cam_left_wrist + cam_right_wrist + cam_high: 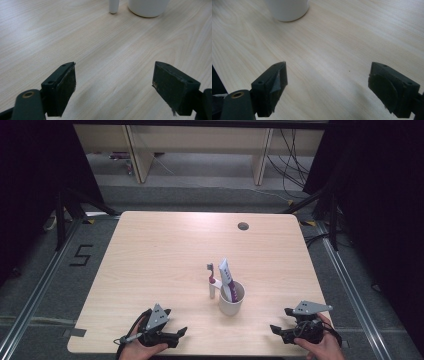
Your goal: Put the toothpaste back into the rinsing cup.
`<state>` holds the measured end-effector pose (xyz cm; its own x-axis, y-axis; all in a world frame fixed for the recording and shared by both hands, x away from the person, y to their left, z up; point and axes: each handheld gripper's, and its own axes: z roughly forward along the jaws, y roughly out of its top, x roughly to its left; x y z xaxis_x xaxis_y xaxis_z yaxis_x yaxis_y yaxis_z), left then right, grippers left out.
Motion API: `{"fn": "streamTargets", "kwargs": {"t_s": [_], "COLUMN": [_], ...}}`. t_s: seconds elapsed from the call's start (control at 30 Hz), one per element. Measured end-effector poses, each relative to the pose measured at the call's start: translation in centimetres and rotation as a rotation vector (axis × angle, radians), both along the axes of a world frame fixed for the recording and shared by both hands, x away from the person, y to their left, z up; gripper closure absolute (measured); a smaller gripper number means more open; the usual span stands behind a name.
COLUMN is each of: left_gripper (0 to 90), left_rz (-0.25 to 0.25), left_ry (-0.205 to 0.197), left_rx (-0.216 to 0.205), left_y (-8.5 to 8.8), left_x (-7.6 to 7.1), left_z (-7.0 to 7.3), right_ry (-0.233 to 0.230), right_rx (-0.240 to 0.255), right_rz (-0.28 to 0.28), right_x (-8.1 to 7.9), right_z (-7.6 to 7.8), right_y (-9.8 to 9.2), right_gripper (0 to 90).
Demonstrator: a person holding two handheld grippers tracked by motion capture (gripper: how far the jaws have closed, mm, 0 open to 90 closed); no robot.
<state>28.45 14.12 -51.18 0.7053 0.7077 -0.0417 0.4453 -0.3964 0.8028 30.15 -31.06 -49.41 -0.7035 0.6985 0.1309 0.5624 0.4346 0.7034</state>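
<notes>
White cup point(231, 298) with upright tube point(226, 276) stands ahead between my grippers; left gripper point(181, 333) sits slightly nearer than right gripper point(274, 330), both jaws spread apart, empty.

Matt pale wood-grain table point(165, 255), smooth white, seemingly ceramic cup point(231, 306)

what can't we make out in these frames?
- White cup: inside hidden by its wall, high view; both gripper views crop it at the top edge.
- Tube print: too small, high view.
- Toothbrush: in the left gripper view the top edge cuts off all but its base.
</notes>
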Motion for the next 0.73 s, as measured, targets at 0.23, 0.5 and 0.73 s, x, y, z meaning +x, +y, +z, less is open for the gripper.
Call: {"fn": "streamTargets", "kwargs": {"t_s": [0.23,0.5,0.73], "left_gripper": [18.5,18.5,18.4], "left_rz": [-0.001,-0.009,-0.005], "left_ry": [0.000,-0.003,-0.001], "left_rx": [0.001,0.008,0.025], "left_y": [-0.02,0.06,0.05], "left_x": [-0.02,-0.05,-0.01], "left_z": [0.01,0.09,0.02], "right_ry": [-0.025,-0.004,-0.007], "right_rx": [-0.028,-0.011,-0.022], "right_rz": [-0.039,-0.042,-0.048], "right_x": [-0.30,-0.36,-0.41], "right_z": [-0.06,-0.19,-0.12], "right_y": [-0.19,-0.18,-0.16], "right_gripper": [16.4,16.4,16.4]}}
